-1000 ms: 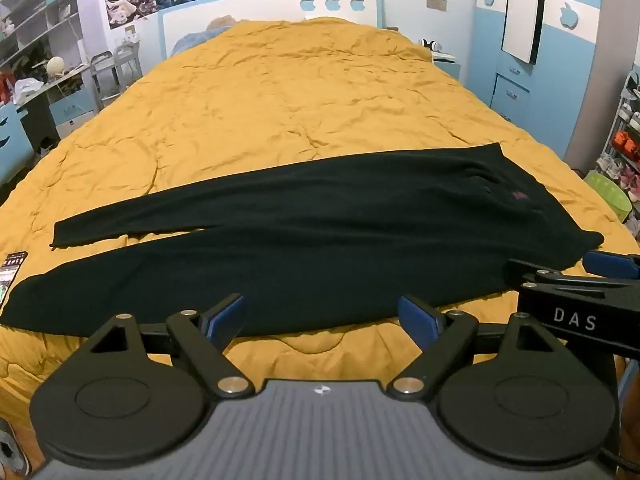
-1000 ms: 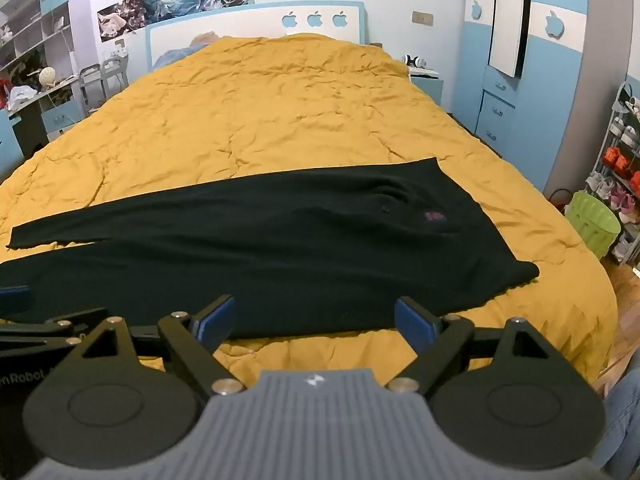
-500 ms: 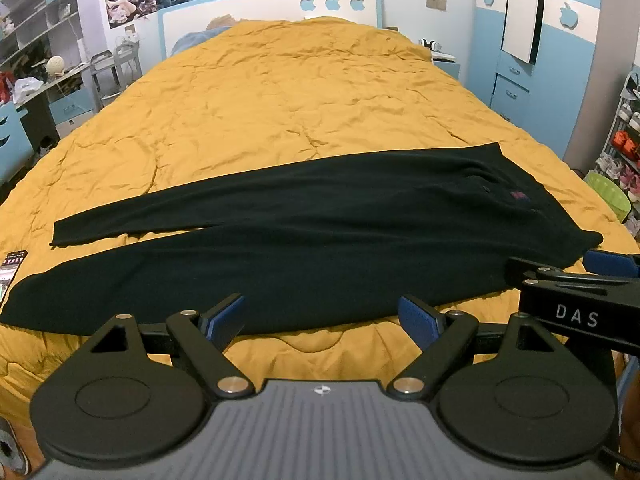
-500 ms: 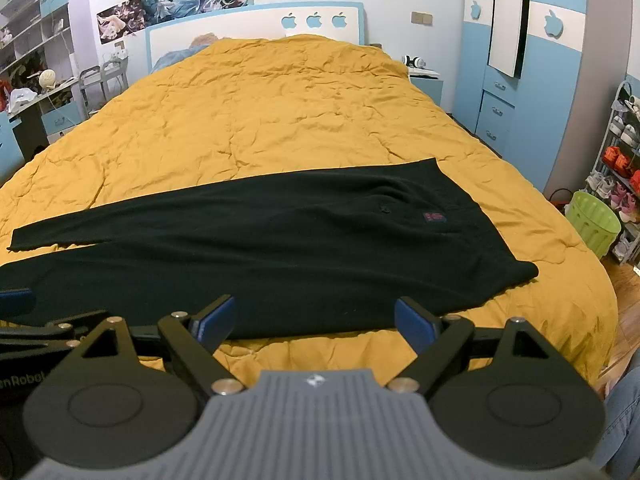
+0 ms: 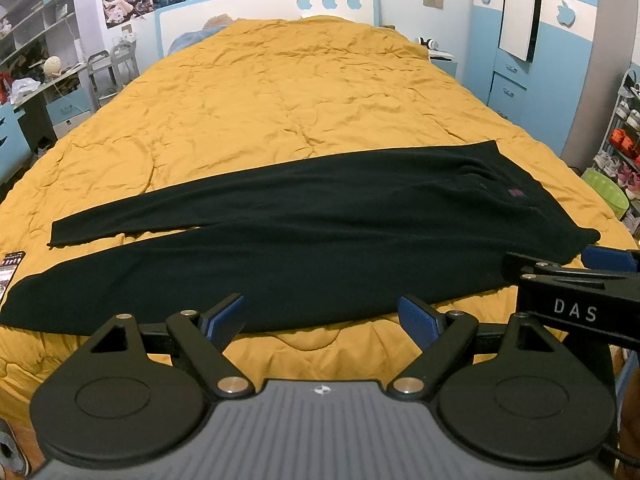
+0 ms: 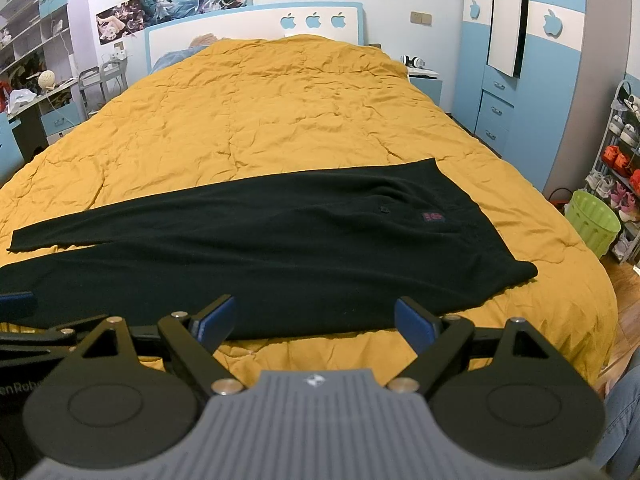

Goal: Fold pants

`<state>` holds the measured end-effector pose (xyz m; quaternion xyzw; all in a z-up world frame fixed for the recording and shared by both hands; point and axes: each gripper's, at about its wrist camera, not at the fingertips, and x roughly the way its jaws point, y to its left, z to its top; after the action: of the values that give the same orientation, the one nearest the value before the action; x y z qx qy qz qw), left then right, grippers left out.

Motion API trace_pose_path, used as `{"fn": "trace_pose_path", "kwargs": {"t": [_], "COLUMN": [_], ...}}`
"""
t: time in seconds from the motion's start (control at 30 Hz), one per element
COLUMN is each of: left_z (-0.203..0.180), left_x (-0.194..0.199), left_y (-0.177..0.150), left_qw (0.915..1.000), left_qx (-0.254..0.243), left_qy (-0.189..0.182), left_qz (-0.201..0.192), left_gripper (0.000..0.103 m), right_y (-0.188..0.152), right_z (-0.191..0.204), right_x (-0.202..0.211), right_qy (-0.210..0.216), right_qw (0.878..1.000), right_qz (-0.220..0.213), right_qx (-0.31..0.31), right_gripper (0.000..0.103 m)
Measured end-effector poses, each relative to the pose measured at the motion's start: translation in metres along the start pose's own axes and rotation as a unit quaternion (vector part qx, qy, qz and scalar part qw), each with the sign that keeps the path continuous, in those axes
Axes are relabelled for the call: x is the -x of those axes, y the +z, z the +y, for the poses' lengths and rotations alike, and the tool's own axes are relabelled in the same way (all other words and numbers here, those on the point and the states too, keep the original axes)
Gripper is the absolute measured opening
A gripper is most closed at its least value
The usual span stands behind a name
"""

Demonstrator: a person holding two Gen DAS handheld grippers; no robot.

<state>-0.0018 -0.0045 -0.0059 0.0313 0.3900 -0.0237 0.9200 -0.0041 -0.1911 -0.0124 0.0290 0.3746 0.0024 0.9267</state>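
Note:
Black pants [image 5: 320, 236] [image 6: 280, 248] lie flat across the near part of the yellow bed, waist to the right with a small red label [image 6: 433, 217], legs spread apart toward the left. My left gripper [image 5: 322, 316] hovers open above the bed's near edge, just short of the lower leg's hem side. My right gripper [image 6: 312, 318] is open too, above the near edge below the seat of the pants. Neither holds anything. The right gripper's body [image 5: 576, 300] shows at the right of the left wrist view.
The yellow quilt [image 5: 300, 100] covers a wide bed, bare beyond the pants. A phone [image 5: 10, 266] lies at the bed's left edge. A green bin [image 6: 594, 222] and a shoe rack [image 6: 620, 152] stand on the right, a desk and shelves on the left.

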Motion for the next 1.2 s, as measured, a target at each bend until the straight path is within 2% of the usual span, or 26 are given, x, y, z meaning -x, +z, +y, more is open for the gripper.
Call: {"fn": "trace_pose_path", "kwargs": {"t": [1.2], "left_z": [-0.009], "left_x": [0.000], "left_y": [-0.001], "left_qw": [1.0000], "left_qx": [0.000], "left_qy": [-0.002], "left_qz": [0.004], "left_gripper": [0.100], "right_y": [0.001], "right_z": [-0.001], "right_x": [0.002], "right_qy": [-0.004], "right_qw": [1.000], "right_qz": [0.003], "right_qx": [-0.002], "right_gripper": [0.082]}}
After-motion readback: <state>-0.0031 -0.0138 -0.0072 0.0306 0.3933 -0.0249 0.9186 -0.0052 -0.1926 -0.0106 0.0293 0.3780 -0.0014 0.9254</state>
